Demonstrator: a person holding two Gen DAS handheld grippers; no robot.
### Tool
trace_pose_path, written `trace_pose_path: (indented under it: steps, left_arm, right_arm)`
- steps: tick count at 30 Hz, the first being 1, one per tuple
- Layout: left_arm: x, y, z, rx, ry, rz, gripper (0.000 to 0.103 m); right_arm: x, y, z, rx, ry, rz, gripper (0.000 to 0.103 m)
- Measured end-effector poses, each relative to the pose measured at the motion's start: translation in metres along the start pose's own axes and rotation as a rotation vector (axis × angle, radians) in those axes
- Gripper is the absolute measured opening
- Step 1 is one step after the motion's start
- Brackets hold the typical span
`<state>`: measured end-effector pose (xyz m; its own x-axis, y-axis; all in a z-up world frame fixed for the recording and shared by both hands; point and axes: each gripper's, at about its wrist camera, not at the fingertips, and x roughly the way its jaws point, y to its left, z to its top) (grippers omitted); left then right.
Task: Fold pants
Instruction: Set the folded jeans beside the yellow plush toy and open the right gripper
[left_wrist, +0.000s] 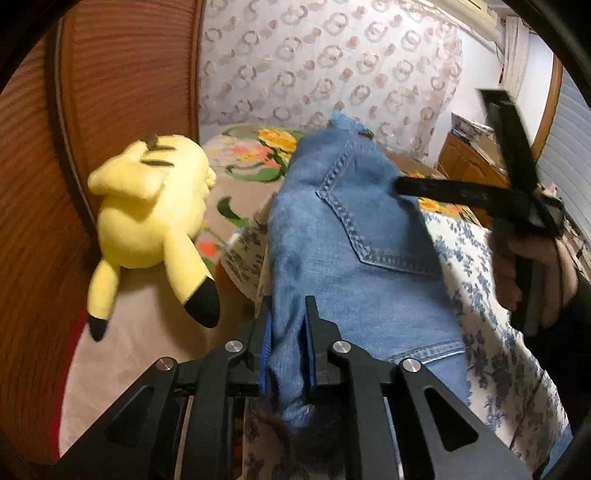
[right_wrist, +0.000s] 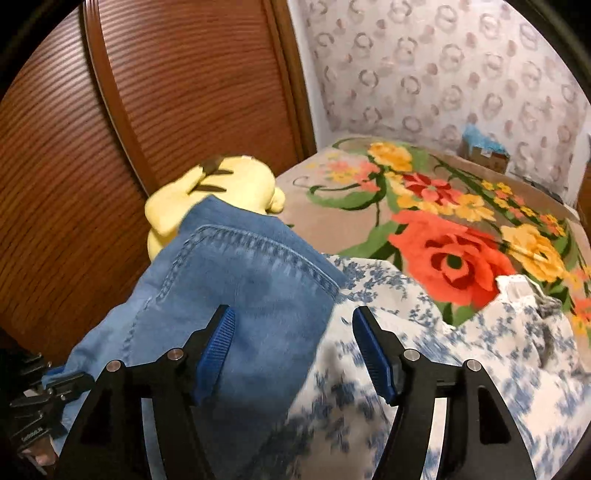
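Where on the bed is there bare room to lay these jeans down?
Freest is the floral blanket beyond the blue-print white cloth, toward the patterned wall. A narrower plain strip lies between the yellow plush and the jeans. It is crowded near the left gripper, shut on the jeans, and the open right gripper.

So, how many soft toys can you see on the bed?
1. A yellow plush toy with black-tipped ears lies by the brown wooden headboard, left of the blue denim pants. More toys may be hidden under the fabrics.
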<state>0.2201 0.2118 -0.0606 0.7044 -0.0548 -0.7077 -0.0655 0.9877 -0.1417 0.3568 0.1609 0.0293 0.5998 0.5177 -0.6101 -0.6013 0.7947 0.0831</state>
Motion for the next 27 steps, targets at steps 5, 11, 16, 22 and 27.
trace_pose_path:
  steps: [5, 11, 16, 22, 27]
  left_arm:
    - [-0.045, -0.023, 0.004, 0.038, -0.091, 0.014, 0.057]
    - [-0.088, -0.073, 0.002, 0.104, -0.183, -0.036, 0.082]
    - [-0.117, -0.118, -0.005, 0.157, -0.243, -0.074, 0.093]
    - [-0.147, -0.165, -0.016, 0.200, -0.298, -0.141, 0.103]
    - [-0.171, -0.191, -0.025, 0.209, -0.337, -0.171, 0.103]
  right_arm:
    - [-0.095, -0.005, -0.037, -0.006, -0.100, -0.009, 0.068]
    - [-0.179, -0.017, -0.096, 0.009, -0.187, -0.082, 0.068]
    - [-0.238, -0.016, -0.139, 0.024, -0.246, -0.151, 0.068]
    - [-0.288, -0.015, -0.178, 0.046, -0.296, -0.227, 0.068]
    - [-0.328, -0.006, -0.206, 0.071, -0.334, -0.279, 0.069]
